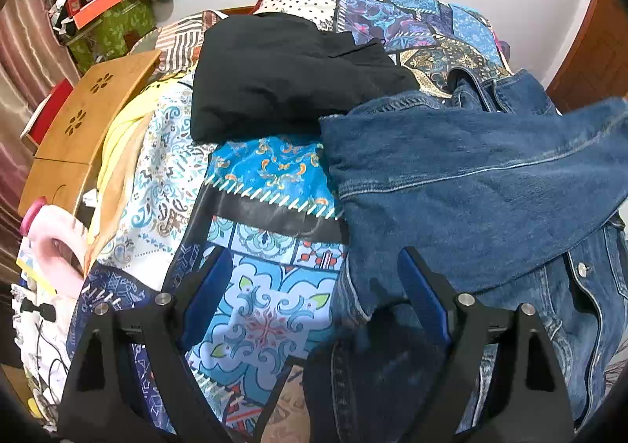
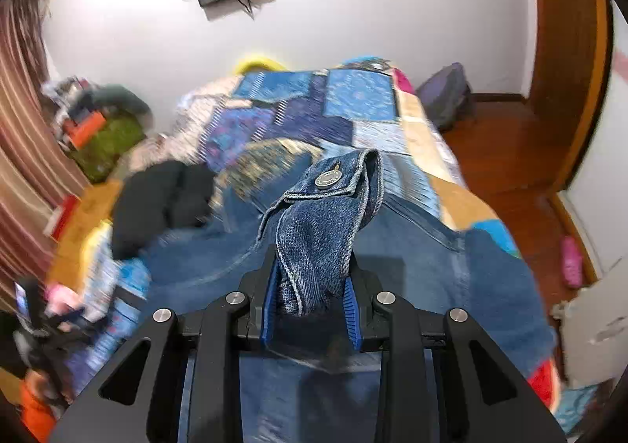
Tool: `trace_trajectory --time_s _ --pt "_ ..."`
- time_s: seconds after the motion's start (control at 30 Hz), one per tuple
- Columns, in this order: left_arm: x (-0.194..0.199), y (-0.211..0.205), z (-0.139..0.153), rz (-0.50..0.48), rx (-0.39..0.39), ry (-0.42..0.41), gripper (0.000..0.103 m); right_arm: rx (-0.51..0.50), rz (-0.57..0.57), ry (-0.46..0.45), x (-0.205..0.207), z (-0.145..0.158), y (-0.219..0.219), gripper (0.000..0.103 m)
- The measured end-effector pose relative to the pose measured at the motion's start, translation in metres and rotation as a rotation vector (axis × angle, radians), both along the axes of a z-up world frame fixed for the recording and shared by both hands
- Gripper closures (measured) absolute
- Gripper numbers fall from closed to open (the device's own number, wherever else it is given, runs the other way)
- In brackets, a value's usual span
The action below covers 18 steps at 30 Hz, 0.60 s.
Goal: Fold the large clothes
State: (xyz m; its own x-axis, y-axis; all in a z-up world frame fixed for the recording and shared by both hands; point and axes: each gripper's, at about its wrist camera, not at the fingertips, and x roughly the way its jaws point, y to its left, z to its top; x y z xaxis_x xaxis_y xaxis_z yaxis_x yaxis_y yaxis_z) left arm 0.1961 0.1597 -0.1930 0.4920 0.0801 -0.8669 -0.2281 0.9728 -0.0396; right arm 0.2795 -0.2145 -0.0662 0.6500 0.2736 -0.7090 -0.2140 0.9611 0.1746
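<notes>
A blue denim jacket [image 1: 471, 176] lies on the patchwork bedspread [image 1: 267, 317], with one sleeve lifted across it towards the right. My left gripper [image 1: 318, 286] hangs open above the jacket's left edge, nothing between its blue pads; its right finger [image 1: 424, 294] is over the denim. In the right wrist view my right gripper [image 2: 312, 274] is shut on the sleeve's buttoned cuff [image 2: 329, 184], which sticks up out of the jaws above the jacket body [image 2: 431, 286]. A folded black garment [image 1: 282, 78] rests further back on the bed.
A wooden lap table [image 1: 86, 117] and a pink cushion [image 1: 59, 239] lie at the bed's left edge, and a cluttered pile [image 1: 102, 11] stands in the far left corner. On the wooden floor [image 2: 510, 152] to the right are a backpack [image 2: 443, 97] and a pink slipper [image 2: 571, 262].
</notes>
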Motion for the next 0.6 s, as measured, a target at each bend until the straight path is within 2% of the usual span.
trace_trajectory --time_s 0.1,0.2,0.27,0.4,0.5,0.6 --pt "-0.003 -0.001 -0.006 0.002 -0.012 0.023 0.017 -0.051 -0.03 0.061 0.003 -0.027 -0.007 0.075" --pt "-0.007 -0.006 -0.01 -0.006 -0.01 0.034 0.017 -0.089 -0.066 0.114 0.005 -0.05 -0.018 0.068" --pt "-0.008 -0.01 -0.008 -0.014 -0.001 0.034 0.017 -0.128 -0.101 0.101 0.002 -0.056 -0.026 0.067" --pt "-0.007 -0.019 0.002 -0.028 0.014 0.018 0.017 -0.111 -0.069 0.09 -0.005 -0.05 -0.037 0.067" --pt "-0.003 -0.028 0.015 -0.042 0.022 -0.013 0.017 -0.134 -0.092 0.046 -0.011 -0.037 -0.042 0.067" --pt "0.003 -0.042 0.032 -0.066 0.032 -0.057 0.017 -0.095 -0.109 0.014 -0.015 -0.021 -0.054 0.066"
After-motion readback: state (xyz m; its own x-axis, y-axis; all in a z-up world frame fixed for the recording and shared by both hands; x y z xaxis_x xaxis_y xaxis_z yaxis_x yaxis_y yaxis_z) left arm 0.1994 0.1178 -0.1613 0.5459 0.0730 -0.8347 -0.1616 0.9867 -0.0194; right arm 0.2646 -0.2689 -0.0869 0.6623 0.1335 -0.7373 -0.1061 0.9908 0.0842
